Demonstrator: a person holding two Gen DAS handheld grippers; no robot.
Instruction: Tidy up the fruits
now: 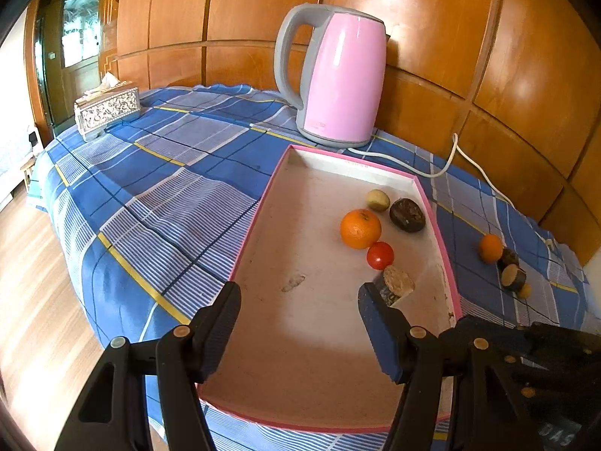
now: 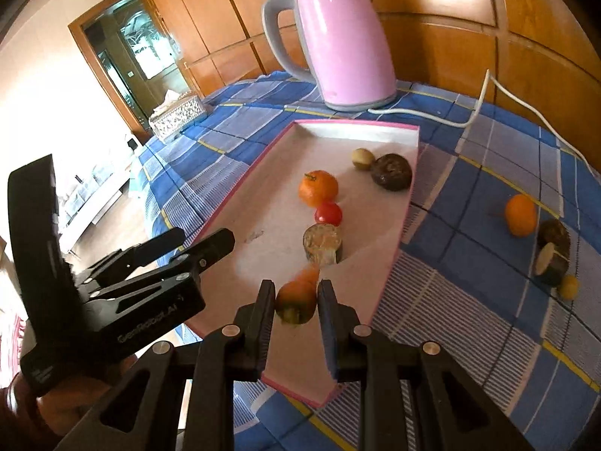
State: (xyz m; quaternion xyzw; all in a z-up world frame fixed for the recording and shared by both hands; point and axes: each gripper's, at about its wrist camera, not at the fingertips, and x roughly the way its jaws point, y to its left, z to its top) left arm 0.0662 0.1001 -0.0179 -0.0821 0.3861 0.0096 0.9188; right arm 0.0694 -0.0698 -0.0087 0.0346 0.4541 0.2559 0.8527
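A pink-rimmed white tray (image 1: 263,203) (image 2: 398,225) lies on the blue checked cloth. In it sit an orange (image 1: 360,228) (image 2: 318,187), a red tomato (image 1: 380,255) (image 2: 328,213), a dark round fruit (image 1: 407,215) (image 2: 391,171), a small tan fruit (image 1: 378,200) (image 2: 362,158) and a cut brown piece (image 1: 398,282) (image 2: 322,243). My right gripper (image 2: 295,306) is shut on a small carrot (image 2: 296,298) above the tray's near end. My left gripper (image 1: 298,302) is open and empty over the tray; it also shows in the right wrist view (image 2: 195,240).
A pink kettle (image 1: 338,75) (image 2: 338,41) with a white cord (image 1: 443,165) stands behind the tray. A tissue box (image 1: 107,111) sits far left. On the cloth right of the tray lie a small orange (image 2: 520,214), a dark cut piece (image 2: 552,255) and a small yellow fruit (image 2: 569,285).
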